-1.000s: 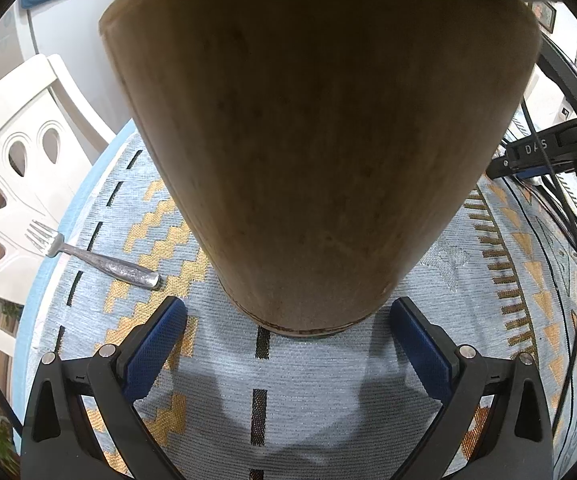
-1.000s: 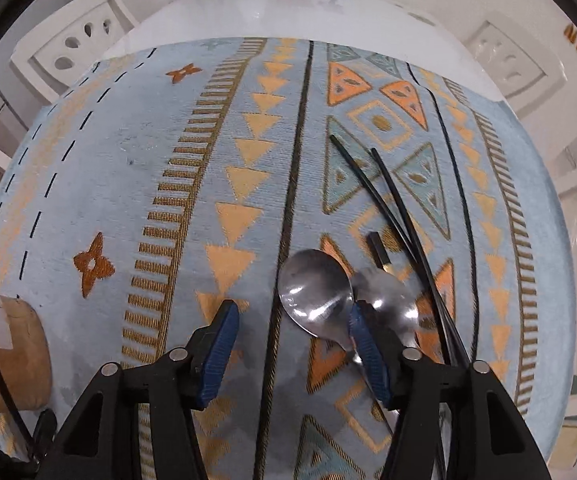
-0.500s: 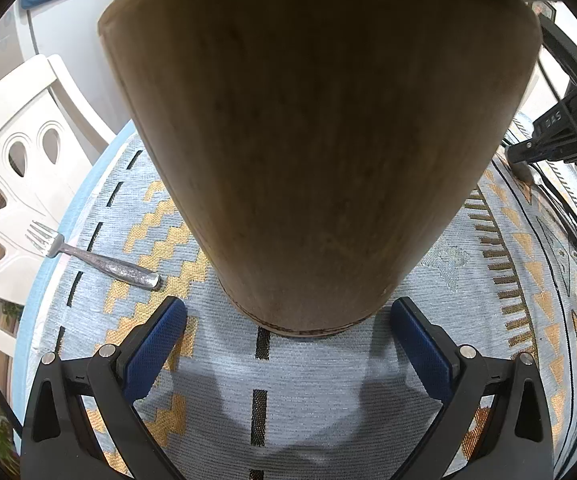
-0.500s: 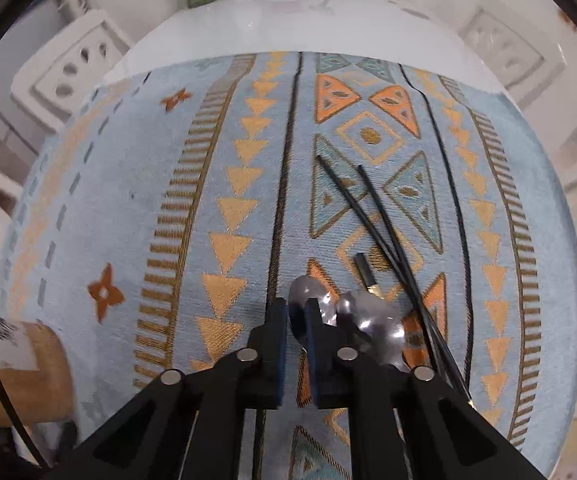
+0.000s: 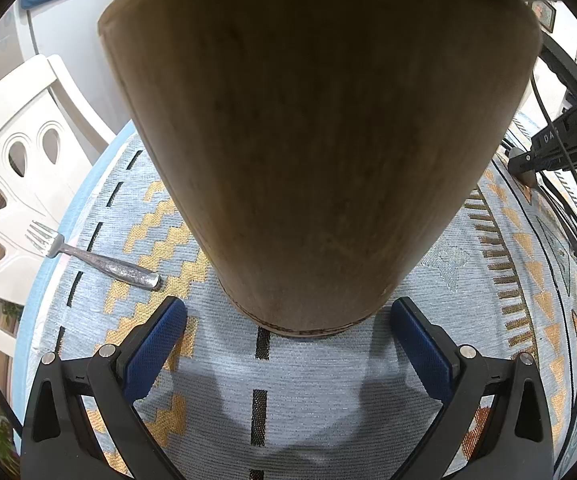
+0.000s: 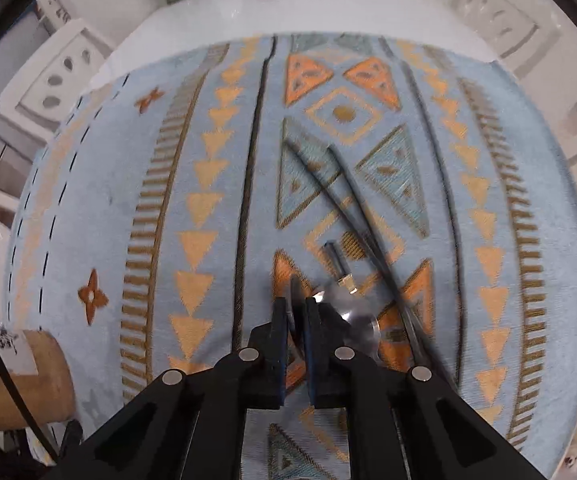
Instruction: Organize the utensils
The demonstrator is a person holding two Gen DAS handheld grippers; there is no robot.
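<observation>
top of the wooden holder point(image 5: 320, 140) cut off; spoon bowls point(image 6: 352, 312) motion-blurred beside black chopsticks point(image 6: 372, 224)

light: bright, even — soft shadows (near frame foot) | right wrist view: motion-blurred | edges: fisheye-bent, dark vignette

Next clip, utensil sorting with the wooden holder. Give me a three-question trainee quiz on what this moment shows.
1. True or false: the left gripper is clamped on the wooden holder.
2. What does the right gripper pinch? A) fork B) spoon C) chopsticks
3. Where does the fork lie?

Key
1. False: its jaws stand open on either side of the holder's base.
2. B: the spoon, held on edge.
3. On the patterned cloth left of the holder, tines over the table edge.
</observation>
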